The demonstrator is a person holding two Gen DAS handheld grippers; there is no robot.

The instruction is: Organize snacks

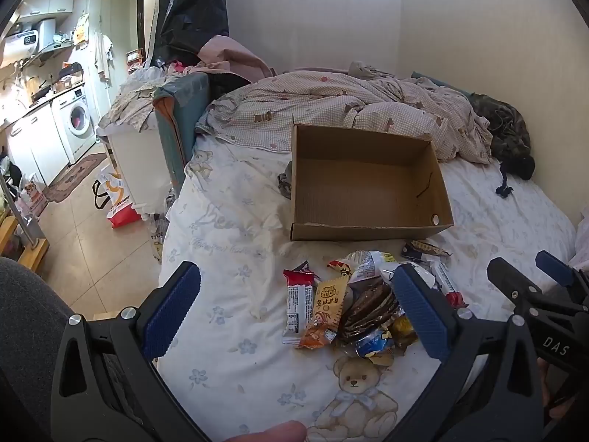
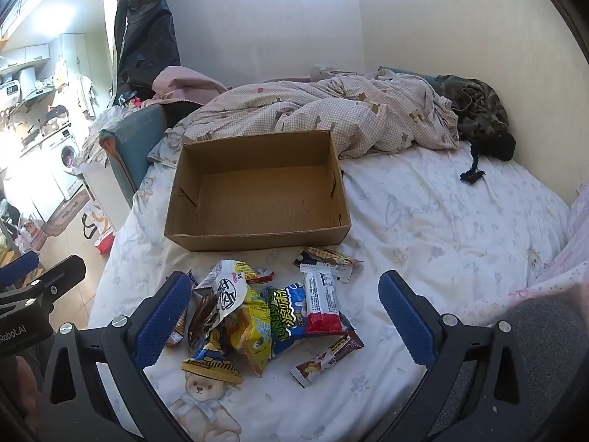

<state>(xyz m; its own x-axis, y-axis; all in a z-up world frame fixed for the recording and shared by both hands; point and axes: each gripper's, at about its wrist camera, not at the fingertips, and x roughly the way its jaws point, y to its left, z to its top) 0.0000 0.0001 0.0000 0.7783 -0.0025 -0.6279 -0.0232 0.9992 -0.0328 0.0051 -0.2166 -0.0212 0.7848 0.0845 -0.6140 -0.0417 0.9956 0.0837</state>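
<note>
A heap of wrapped snacks (image 1: 353, 305) lies on the white bear-print sheet, in front of an empty brown cardboard box (image 1: 368, 184). In the right wrist view the same heap (image 2: 265, 313) holds a yellow bag, a blue packet and a red-and-white bar (image 2: 322, 302), with the box (image 2: 257, 191) behind it. My left gripper (image 1: 294, 305) hovers open over the heap's left part, nothing between its blue pads. Open too, my right gripper (image 2: 283, 316) hangs above the heap. Each gripper shows at the other view's edge.
A crumpled checked duvet (image 1: 349, 103) and dark clothing (image 1: 508, 136) lie behind the box against the wall. The bed's left edge drops to a tiled floor (image 1: 84, 239) with bags, a white bin and a kitchen area. Bare sheet (image 2: 441, 221) lies right of the box.
</note>
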